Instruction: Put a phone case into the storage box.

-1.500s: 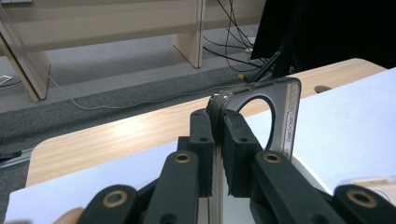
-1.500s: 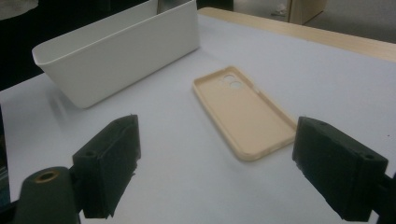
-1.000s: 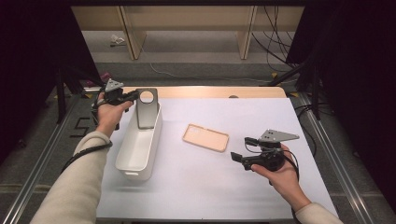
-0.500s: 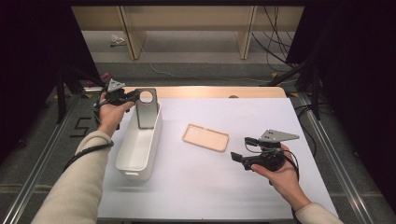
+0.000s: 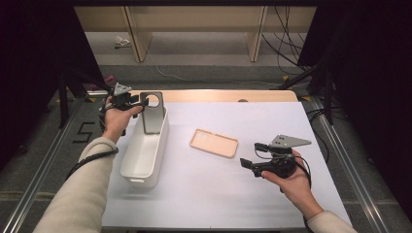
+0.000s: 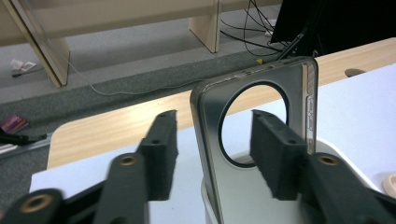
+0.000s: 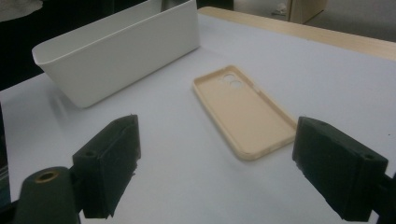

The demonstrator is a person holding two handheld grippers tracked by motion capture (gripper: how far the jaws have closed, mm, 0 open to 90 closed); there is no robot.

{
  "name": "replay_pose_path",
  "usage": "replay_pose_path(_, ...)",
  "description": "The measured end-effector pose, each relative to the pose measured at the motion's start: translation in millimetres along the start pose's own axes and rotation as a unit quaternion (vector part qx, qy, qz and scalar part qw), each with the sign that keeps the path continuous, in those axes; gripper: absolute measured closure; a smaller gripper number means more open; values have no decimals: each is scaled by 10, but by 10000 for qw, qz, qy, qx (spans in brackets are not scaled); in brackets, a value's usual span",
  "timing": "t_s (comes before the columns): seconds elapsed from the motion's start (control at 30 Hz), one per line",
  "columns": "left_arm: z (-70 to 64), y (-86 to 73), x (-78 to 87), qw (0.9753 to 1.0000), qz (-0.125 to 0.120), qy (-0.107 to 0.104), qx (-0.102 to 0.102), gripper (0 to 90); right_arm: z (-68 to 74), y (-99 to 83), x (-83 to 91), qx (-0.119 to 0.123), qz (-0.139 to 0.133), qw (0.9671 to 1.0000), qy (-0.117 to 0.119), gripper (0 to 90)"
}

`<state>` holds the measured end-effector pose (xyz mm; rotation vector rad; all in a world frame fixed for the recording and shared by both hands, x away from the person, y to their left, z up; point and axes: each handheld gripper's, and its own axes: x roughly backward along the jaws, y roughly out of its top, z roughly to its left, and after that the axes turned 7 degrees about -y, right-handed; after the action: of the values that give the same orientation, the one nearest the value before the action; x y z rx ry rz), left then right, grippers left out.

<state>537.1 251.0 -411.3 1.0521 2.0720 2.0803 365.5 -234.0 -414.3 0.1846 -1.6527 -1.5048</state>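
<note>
Left gripper view: left claw [image 6: 212, 140] wide, straddling upright grey phone case [image 6: 252, 135] in white bin [image 5: 145, 145]. Right claw [image 7: 217, 163] wide; beige case [image 5: 214, 143] at 10 o'clock on desk [image 5: 218, 194].

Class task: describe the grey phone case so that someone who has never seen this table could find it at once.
Start at the long white bin on the table's left side. At its far end, between the jaws of the left gripper, the grey phone case stands upright. Unlike the beige phone case lying flat on the table, it has one large round hole.
</note>
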Motion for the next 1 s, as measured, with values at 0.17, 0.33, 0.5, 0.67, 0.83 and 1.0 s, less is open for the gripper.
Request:
replay_pose_path(0.17,-47,17,50,10000,18,52,45,335,-1,-1,-5,-3,3,10000,-3,161)
replay_pose_path(0.33,-82,39,156,9998,95,164,104,185,2,1,-1,-2,3,10000,-7,161)
replay_pose_path(0.5,-152,51,337,9997,118,222,67,143,-1,0,-5,-18,2,10000,-17,161)
replay_pose_path(0.67,-276,46,527,10000,23,49,2,38,-10,2,-1,-32,-2,10000,-46,161)
replay_pose_path(0.83,-444,-18,696,9998,-32,-176,-119,0,-24,4,-1,-50,6,10000,-69,161)
replay_pose_path(1.0,-638,-155,834,9990,-126,-398,-177,0,-38,6,1,-54,-9,9999,-87,161)
